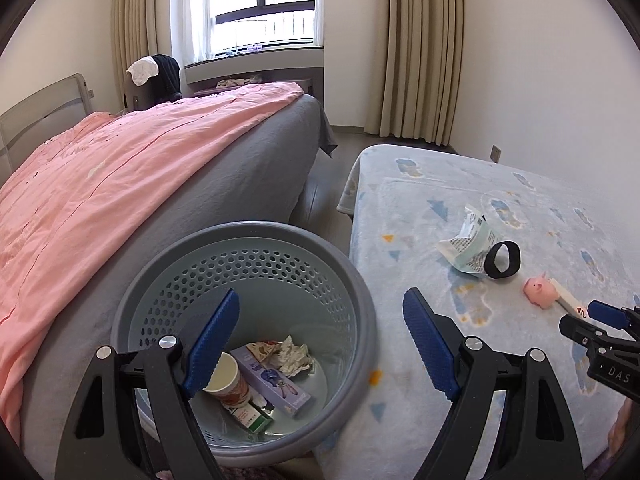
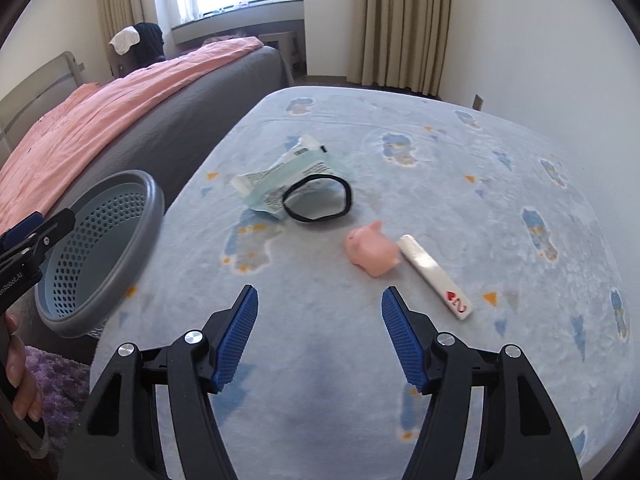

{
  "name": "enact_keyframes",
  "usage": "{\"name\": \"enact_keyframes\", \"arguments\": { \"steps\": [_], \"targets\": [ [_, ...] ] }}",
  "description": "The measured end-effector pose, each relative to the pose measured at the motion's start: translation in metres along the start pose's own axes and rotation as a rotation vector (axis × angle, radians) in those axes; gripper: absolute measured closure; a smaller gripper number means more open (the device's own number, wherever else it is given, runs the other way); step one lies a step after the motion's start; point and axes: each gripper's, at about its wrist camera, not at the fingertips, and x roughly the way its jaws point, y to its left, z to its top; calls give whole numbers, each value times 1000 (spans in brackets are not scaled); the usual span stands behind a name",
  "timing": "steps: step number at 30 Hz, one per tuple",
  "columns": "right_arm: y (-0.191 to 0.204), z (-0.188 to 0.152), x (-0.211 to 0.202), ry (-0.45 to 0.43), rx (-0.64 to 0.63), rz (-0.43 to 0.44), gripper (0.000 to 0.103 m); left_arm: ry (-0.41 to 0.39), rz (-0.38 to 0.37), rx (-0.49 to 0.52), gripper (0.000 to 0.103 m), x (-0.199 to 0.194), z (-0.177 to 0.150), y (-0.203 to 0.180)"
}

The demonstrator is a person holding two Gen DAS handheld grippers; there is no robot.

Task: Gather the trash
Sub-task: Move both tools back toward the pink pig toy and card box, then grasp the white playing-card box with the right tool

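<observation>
Left gripper [image 1: 320,340] held wide and empty over grey bin [image 1: 362,304], right gripper [image 2: 316,336] parted, nothing gripped, crumpled wrapper [image 2: 280,180] lying ahead on blue blanket [image 2: 460,184].

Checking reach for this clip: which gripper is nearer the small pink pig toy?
Right. The right gripper hovers open just short of the small pink pig toy; the left gripper hangs over the grey bin's rim.

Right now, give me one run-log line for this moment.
left gripper: open, over bin | right gripper: open, empty | wrapper: on blanket
</observation>
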Motion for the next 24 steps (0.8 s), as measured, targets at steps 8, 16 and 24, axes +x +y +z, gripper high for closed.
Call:
{"name": "enact_keyframes", "arguments": {
  "steps": [8,16,24],
  "targets": [
    [-55,1,20,14,44,-73,40,14,1,34,23,7,-3,-22],
    [-69,1,52,41,20,-96,40,26,-22,45,23,16,-4,-31],
    [-72,5,74,73,-3,-74,46,31,-31,84,23,22,-7,-48]
  ]
}}
